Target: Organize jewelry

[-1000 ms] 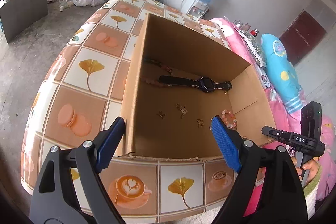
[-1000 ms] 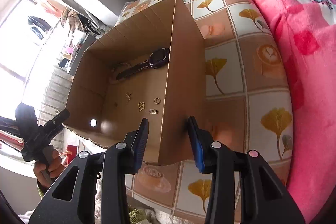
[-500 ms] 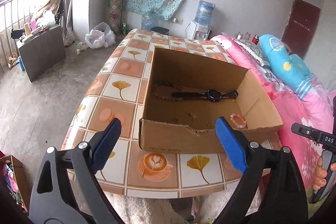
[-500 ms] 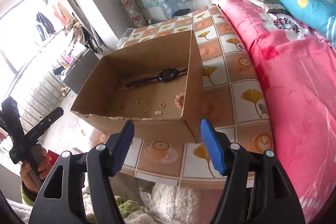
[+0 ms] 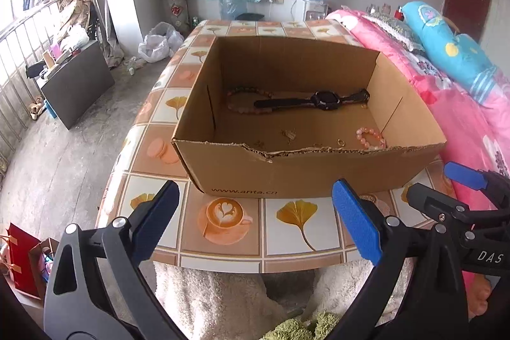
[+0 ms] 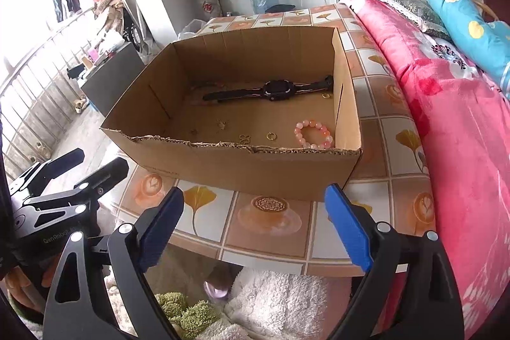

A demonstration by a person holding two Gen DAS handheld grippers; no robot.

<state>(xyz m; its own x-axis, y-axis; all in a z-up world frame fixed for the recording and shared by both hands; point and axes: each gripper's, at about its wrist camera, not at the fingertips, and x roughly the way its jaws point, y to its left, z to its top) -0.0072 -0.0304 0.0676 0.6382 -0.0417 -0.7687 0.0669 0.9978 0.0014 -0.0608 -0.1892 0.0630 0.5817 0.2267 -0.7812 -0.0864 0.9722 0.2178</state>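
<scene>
Both grippers have backed off the cardboard box (image 5: 287,171): left gripper (image 5: 255,222) and right gripper (image 6: 255,225) are opening, nothing between them. Jewelry sits inside; sorting looks near done.

Daylight is pouring in from the left, blowing out the railing (image 6: 28,91) area. Fisheye distortion is bending the edges, and dark corners are vignetting both views.

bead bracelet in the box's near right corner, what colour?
Pink and pale peach beads; bead bracelet shows best in the right wrist view.
</scene>
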